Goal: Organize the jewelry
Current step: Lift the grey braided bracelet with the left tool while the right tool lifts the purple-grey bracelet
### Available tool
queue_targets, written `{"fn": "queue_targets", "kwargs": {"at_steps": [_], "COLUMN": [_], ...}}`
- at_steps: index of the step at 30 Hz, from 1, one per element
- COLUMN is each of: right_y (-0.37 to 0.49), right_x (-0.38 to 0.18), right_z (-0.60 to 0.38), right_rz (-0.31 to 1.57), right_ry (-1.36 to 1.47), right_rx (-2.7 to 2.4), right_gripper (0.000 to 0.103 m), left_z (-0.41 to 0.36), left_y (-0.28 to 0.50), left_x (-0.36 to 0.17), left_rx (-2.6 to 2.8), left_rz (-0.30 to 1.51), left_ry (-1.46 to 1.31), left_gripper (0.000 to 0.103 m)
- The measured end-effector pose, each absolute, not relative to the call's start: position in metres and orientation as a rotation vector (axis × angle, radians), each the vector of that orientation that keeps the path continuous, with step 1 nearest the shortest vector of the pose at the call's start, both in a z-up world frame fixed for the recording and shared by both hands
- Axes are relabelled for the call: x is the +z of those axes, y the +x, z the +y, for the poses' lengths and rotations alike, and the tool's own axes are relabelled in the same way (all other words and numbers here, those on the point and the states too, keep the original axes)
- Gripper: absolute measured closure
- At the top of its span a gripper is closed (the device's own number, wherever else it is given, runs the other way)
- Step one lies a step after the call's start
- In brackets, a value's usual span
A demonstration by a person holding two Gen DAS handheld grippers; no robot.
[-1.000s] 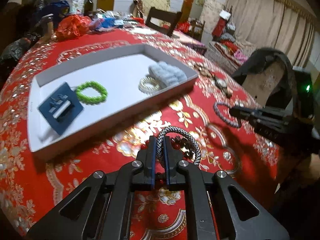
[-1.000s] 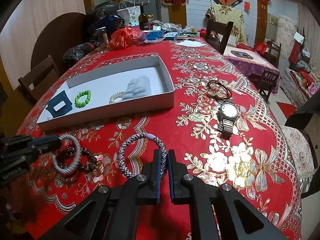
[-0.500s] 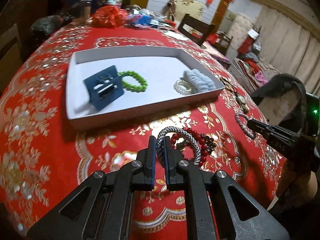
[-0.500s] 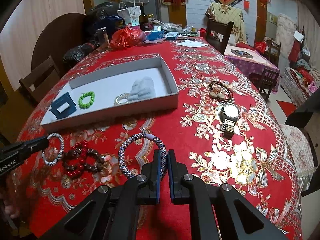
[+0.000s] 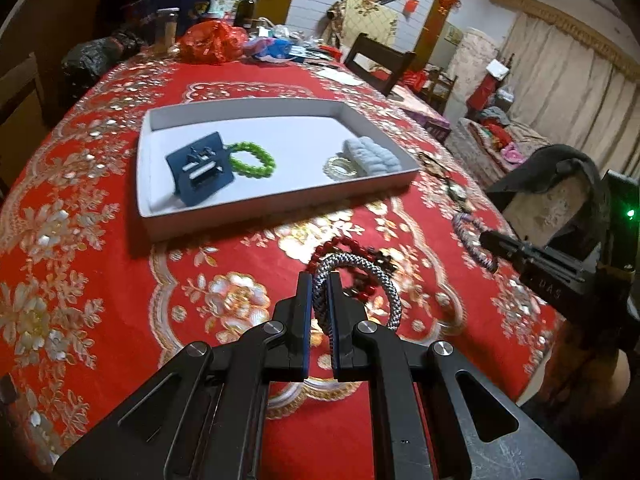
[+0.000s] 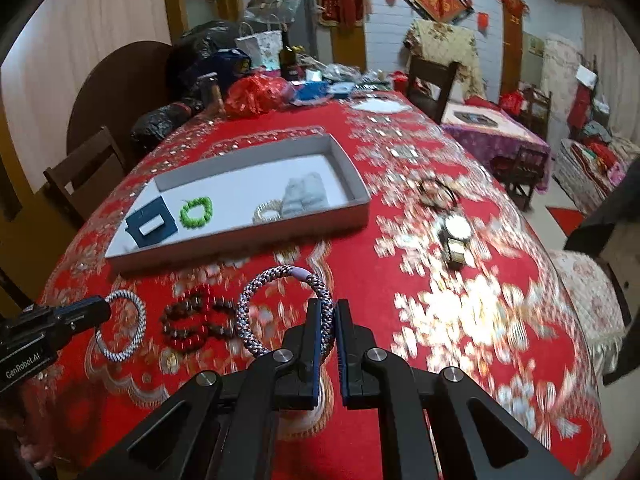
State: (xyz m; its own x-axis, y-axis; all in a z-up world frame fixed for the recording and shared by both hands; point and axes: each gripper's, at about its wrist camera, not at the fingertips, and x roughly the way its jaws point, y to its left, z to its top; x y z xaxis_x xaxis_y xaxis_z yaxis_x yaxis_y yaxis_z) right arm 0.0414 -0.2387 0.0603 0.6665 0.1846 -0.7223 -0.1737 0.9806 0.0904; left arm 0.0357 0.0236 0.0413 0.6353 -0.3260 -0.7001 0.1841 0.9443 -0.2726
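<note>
My left gripper [image 5: 319,280] is shut on a grey-and-white braided bracelet [image 5: 376,276], held above the red tablecloth in front of the white tray [image 5: 280,210]. My right gripper [image 6: 324,306] is shut on a purple-and-white braided bracelet [image 6: 256,288], also lifted off the cloth. A red and dark beaded bracelet [image 6: 196,318] lies on the cloth between them. Inside the tray are a blue card [image 5: 200,168], a green bead bracelet [image 5: 252,158], a pale coiled ring [image 5: 340,168] and a light-blue scrunchie [image 5: 372,154]. In the right wrist view the left gripper [image 6: 106,308] shows at the left edge with its bracelet [image 6: 120,326].
A wristwatch [image 6: 456,236] and a dark bangle [image 6: 436,192] lie on the cloth right of the tray. Bags, a bottle and clutter [image 6: 256,92] crowd the table's far end. Wooden chairs [image 6: 430,84] stand around the table. The table edge falls away on the right.
Both grippers have risen and pulled back from the cloth with their bracelets. The left one has swung left and rolled, so the tray now sits squarely ahead of it.
</note>
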Motion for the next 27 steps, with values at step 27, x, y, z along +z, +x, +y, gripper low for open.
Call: {"fn": "queue_targets", "kwargs": {"at_steps": [27], "right_y": [0.075], "right_x": [0.100], "right_z": [-0.220], "right_rz": [0.809], "right_ry": [0.068], "right_rx": [0.242], "right_gripper": [0.097], "left_z": [0.031], "left_y": [0.040], "left_x": [0.040], "left_rx": [-0.290], "left_rz": [0.845], "left_ry": [-0.191], "left_gripper": [0.097]}}
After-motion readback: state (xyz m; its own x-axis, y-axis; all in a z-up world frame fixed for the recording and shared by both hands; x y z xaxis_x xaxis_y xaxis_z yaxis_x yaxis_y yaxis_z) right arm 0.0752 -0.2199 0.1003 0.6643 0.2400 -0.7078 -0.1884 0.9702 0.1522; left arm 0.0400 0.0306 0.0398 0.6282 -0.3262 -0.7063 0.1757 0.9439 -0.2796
